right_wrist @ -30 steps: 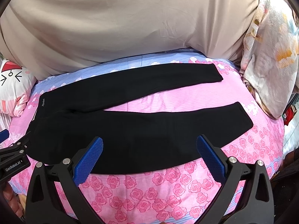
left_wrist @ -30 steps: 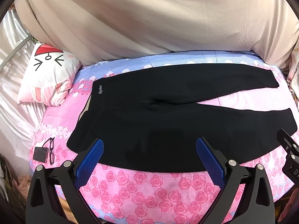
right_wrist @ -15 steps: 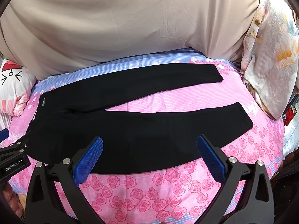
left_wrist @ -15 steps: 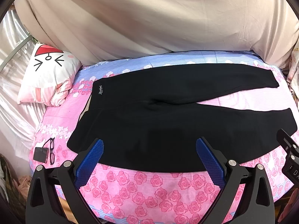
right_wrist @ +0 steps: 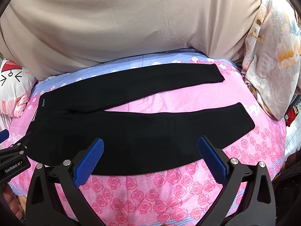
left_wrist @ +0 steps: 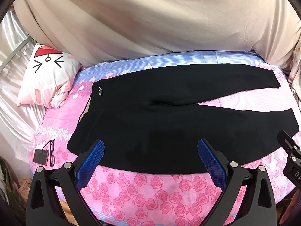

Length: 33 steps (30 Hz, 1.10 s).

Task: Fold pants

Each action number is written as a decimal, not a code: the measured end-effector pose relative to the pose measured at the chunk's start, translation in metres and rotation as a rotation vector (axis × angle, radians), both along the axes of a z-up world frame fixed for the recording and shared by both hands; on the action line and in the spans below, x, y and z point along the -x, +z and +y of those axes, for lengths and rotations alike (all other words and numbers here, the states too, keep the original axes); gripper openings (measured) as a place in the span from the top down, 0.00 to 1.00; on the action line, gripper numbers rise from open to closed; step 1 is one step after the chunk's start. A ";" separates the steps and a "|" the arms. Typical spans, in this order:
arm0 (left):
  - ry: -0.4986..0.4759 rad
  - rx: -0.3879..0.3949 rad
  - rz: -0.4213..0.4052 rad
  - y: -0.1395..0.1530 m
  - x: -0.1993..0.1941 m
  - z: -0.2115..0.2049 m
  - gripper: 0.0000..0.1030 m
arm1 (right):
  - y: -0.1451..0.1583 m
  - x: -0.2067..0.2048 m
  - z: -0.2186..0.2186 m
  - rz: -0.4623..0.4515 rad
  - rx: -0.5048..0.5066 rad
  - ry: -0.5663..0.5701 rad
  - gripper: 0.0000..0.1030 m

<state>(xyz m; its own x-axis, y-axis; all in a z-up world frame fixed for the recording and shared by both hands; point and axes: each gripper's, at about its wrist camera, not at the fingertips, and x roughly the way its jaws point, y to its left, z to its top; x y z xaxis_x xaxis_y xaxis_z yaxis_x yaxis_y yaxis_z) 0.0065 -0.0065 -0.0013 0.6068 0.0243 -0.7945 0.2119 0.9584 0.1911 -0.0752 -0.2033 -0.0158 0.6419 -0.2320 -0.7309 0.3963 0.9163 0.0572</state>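
Note:
Black pants [left_wrist: 169, 116] lie flat on the bed, waistband to the left with a small white logo [left_wrist: 100, 91], both legs spread apart and reaching right. They also show in the right wrist view [right_wrist: 143, 124]. My left gripper [left_wrist: 150, 154] is open and empty, hovering over the near edge of the near leg by the hip. My right gripper [right_wrist: 150, 154] is open and empty, over the near edge of the near leg further right. The right gripper's body shows in the left wrist view [left_wrist: 290, 156]; the left gripper's body shows in the right wrist view [right_wrist: 13, 160].
The bed has a pink rose-print sheet [left_wrist: 150, 190]. A cat-face pillow [left_wrist: 47, 75] lies at the left, a floral pillow [right_wrist: 270, 56] at the right. Black glasses [left_wrist: 51, 152] and a small dark pouch [left_wrist: 40, 156] lie at the bed's left corner. Beige fabric [left_wrist: 150, 18] covers the back.

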 end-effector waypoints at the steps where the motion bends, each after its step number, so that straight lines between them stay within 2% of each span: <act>1: 0.000 -0.001 0.001 -0.001 0.000 -0.001 0.05 | 0.000 0.000 0.000 0.001 0.001 0.000 0.04; 4: 0.003 -0.001 0.006 -0.003 -0.002 0.000 0.05 | -0.003 -0.002 -0.004 0.007 -0.002 0.000 0.04; 8: 0.002 0.003 0.005 -0.009 -0.016 0.004 0.05 | -0.011 -0.013 -0.036 0.015 -0.025 -0.010 0.04; 13: 0.089 0.070 0.043 -0.022 -0.065 0.029 0.05 | -0.019 -0.042 -0.150 -0.023 -0.086 -0.108 0.04; 18: 0.174 0.035 0.007 -0.038 -0.114 0.035 0.05 | -0.039 -0.095 -0.281 -0.029 -0.087 -0.213 0.05; 21: 0.215 0.014 -0.003 -0.049 -0.140 0.031 0.05 | -0.056 -0.126 -0.329 -0.038 -0.125 -0.210 0.05; 23: 0.238 0.014 -0.004 -0.055 -0.156 0.030 0.05 | -0.070 -0.152 -0.357 -0.022 -0.112 -0.199 0.07; 25: 0.252 0.015 0.001 -0.063 -0.171 0.028 0.05 | -0.080 -0.173 -0.376 -0.008 -0.111 -0.175 0.20; 26: 0.262 0.016 0.005 -0.067 -0.180 0.028 0.05 | -0.088 -0.188 -0.388 0.004 -0.119 -0.159 0.32; 27: 0.265 0.015 0.008 -0.070 -0.186 0.027 0.05 | -0.093 -0.195 -0.395 0.013 -0.129 -0.155 0.38; 28: 0.267 0.014 0.009 -0.074 -0.193 0.027 0.05 | -0.099 -0.204 -0.403 0.019 -0.148 -0.145 0.41; 30: 0.274 0.002 0.010 -0.079 -0.203 0.029 0.05 | -0.113 -0.221 -0.416 0.033 -0.175 -0.130 0.58; 33: 0.294 0.016 0.022 -0.087 -0.221 0.039 0.05 | -0.129 -0.242 -0.430 0.060 -0.186 -0.101 0.60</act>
<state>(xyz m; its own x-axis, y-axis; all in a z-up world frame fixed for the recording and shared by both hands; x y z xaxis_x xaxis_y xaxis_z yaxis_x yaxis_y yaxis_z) 0.2279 0.0327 -0.0887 0.5582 0.1841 -0.8091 -0.0712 0.9821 0.1744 0.1669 -0.6334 -0.1449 0.5764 -0.1504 -0.8032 0.4931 0.8478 0.1952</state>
